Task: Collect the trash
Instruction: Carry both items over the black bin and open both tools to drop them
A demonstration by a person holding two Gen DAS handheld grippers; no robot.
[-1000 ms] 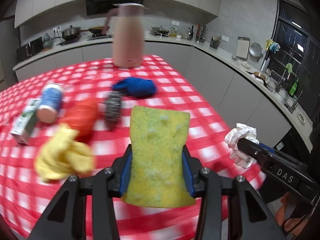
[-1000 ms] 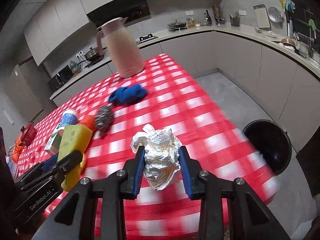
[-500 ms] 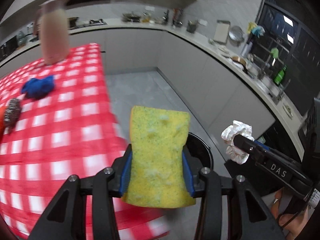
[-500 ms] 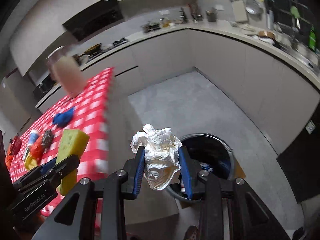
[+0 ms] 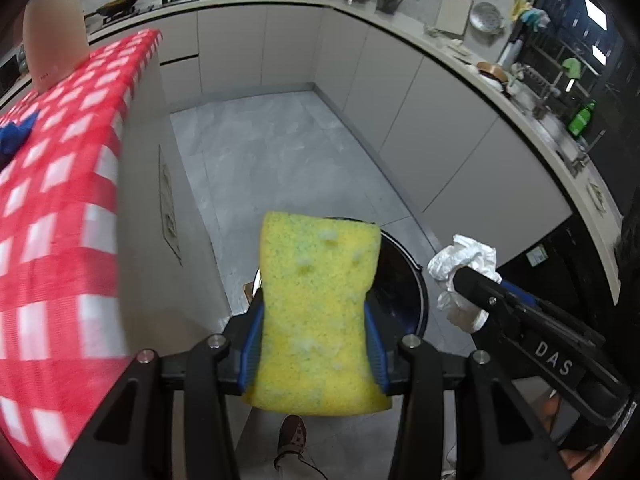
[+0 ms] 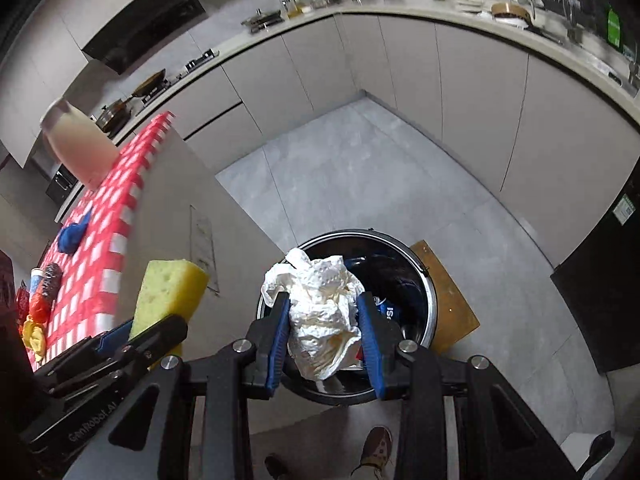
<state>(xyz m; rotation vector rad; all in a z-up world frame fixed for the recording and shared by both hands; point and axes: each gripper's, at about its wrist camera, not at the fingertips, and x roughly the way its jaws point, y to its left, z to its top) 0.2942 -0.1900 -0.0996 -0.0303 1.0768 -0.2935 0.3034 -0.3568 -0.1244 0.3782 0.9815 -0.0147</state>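
While clamping crumpled paper [image 5: 464, 276], right hand-held gripper [image 5: 472, 284] reads "DAS".

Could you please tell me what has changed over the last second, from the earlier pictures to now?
Both grippers swung off the checked table and tilted down over the floor. The right gripper now hangs above the open bin, and the left gripper sits just beside it. Nothing was picked up or released: the left still clamps the yellow sponge, the right the crumpled paper. The items on the table look unmoved.
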